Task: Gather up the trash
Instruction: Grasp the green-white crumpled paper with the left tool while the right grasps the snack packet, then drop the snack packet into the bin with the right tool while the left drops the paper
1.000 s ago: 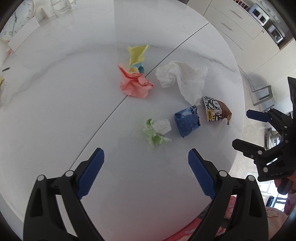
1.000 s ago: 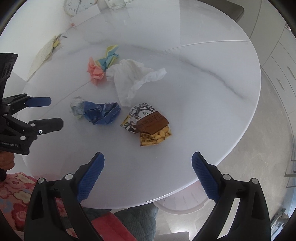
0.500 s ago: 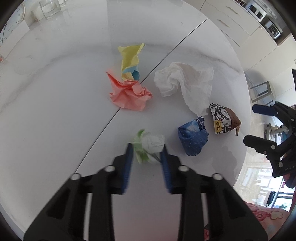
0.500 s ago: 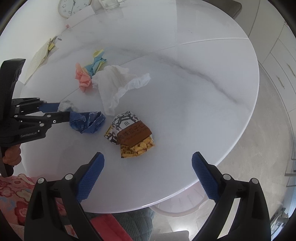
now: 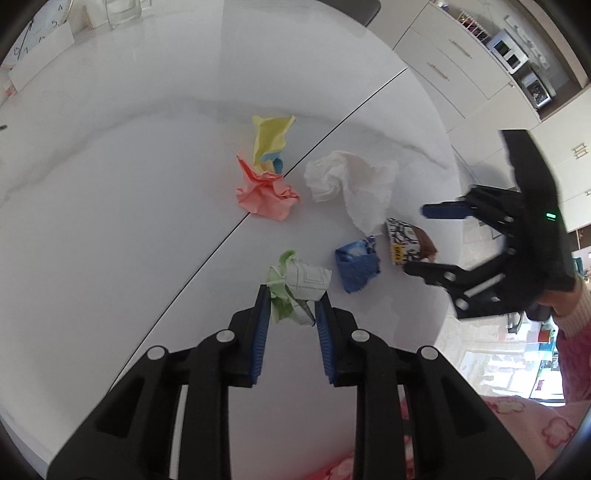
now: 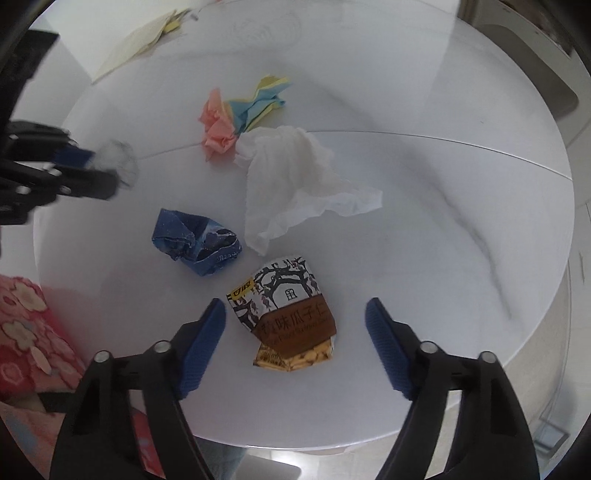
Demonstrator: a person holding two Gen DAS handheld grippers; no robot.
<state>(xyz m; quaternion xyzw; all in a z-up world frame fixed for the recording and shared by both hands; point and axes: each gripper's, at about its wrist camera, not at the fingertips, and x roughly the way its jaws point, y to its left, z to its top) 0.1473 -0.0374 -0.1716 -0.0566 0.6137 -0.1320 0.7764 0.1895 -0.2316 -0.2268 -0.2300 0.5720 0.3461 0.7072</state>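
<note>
My left gripper is shut on a crumpled green and white paper wad, held just above the white round table. The wad is a blur in the right wrist view. My right gripper is open, its pads on either side of a brown and white snack packet, which also shows in the left wrist view. A blue wrapper, a white tissue, a pink paper ball and a yellow and blue paper lie on the table.
A clock and a glass stand at the table's far left edge. Papers lie at the far side. White cabinets stand beyond the table. A pink flowered cloth is at the near edge.
My left gripper closed on the green and white wad and lifted it slightly. My right gripper moved forward and down until its open fingers flank the snack packet.
</note>
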